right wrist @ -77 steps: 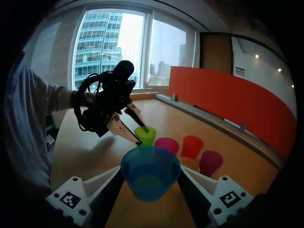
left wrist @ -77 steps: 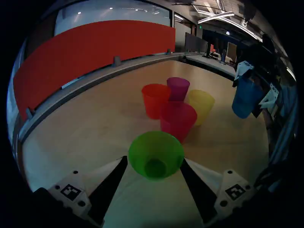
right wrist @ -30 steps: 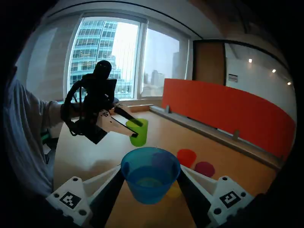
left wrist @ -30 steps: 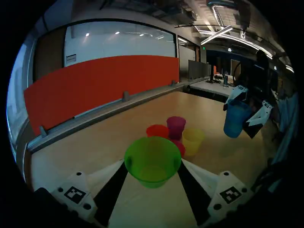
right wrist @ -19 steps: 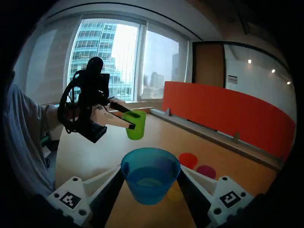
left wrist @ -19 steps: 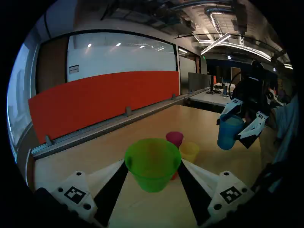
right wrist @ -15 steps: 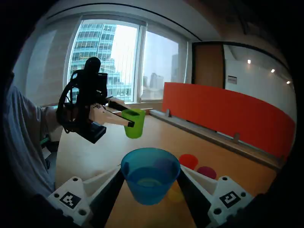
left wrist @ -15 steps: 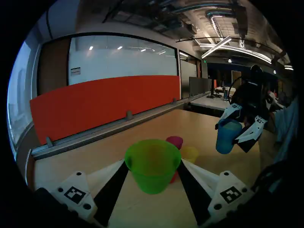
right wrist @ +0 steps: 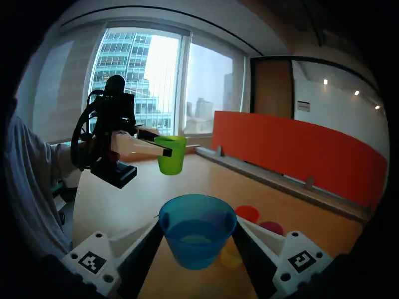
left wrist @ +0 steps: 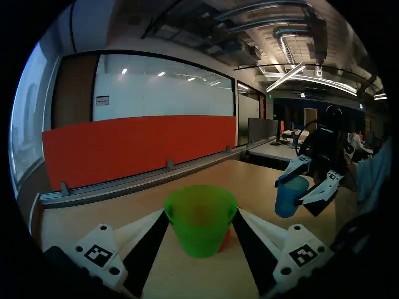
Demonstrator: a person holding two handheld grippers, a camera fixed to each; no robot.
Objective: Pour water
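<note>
A green cup (left wrist: 200, 219) is held upright in the air, my left gripper (left wrist: 199, 226) shut on its sides. In the right gripper view the same green cup (right wrist: 171, 155) hangs at the upper left, held level by the left gripper (right wrist: 167, 148). My right gripper (right wrist: 197, 239) is shut on a blue cup (right wrist: 197, 236) with a little water at its bottom. The left gripper view shows that blue cup (left wrist: 289, 196) at the right, raised and slightly tilted, with the right gripper (left wrist: 298, 188) closed on it.
A red cup (right wrist: 246, 213), a purple cup (right wrist: 271, 227) and a yellow cup (right wrist: 230, 258) stand on the wooden table (right wrist: 124, 199) below the blue cup. An orange partition (left wrist: 139, 144) runs along the table's far edge. A person's sleeve (right wrist: 30, 189) is at the left.
Both cups have risen higher above the table. The green cup has gone from tilted to level and upright, and the cups on the table have dropped low in the left gripper view.
</note>
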